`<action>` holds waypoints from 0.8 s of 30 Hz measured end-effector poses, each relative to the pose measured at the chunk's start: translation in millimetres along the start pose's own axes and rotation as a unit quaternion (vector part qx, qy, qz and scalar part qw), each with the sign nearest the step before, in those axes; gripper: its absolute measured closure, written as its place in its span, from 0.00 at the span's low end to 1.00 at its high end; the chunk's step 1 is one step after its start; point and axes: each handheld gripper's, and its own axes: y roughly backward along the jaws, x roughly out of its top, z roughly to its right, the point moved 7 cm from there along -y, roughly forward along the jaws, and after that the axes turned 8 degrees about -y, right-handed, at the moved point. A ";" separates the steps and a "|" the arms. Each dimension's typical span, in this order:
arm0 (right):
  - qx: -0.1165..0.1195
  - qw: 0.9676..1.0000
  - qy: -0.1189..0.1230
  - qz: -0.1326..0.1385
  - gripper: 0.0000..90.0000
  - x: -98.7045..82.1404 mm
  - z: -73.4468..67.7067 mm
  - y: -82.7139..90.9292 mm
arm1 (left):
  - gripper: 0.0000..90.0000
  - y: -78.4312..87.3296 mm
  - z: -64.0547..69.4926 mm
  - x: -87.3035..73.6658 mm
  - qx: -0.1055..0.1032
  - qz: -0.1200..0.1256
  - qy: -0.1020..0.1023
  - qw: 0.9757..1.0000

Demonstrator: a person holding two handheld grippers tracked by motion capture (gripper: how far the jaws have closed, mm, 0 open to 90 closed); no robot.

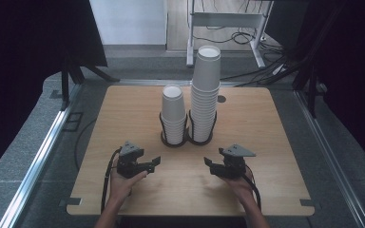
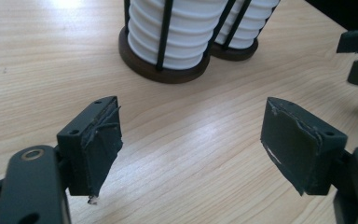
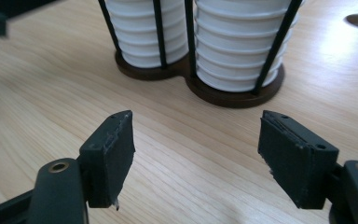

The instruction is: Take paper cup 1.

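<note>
Two stacks of white paper cups stand in a black wire double holder [image 1: 186,138] at the middle of the wooden table [image 1: 266,142]: a short stack [image 1: 173,114] on the left and a tall stack [image 1: 205,90] on the right. My left gripper [image 1: 156,162] rests near the front, left of centre, held by a hand and pointing right. In the left gripper view its jaws stand apart over bare wood [image 2: 191,140], open, with the short stack [image 2: 182,28] ahead. My right gripper [image 1: 208,163] faces it from the right. It is open too [image 3: 196,140], with nothing between its jaws, and the tall stack [image 3: 237,42] is ahead.
A small round hole [image 1: 221,99] sits in the tabletop behind the tall stack. Metal rails run along both sides of the table, and black curtains hang left and right. A white desk frame and cables lie on the floor beyond the far edge.
</note>
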 end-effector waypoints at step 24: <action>0.060 0.998 0.022 0.027 0.69 24.3 -27.0 3.0 | 0.18 18.6 1.2 3.8 -0.005 0.035 -0.007 0.999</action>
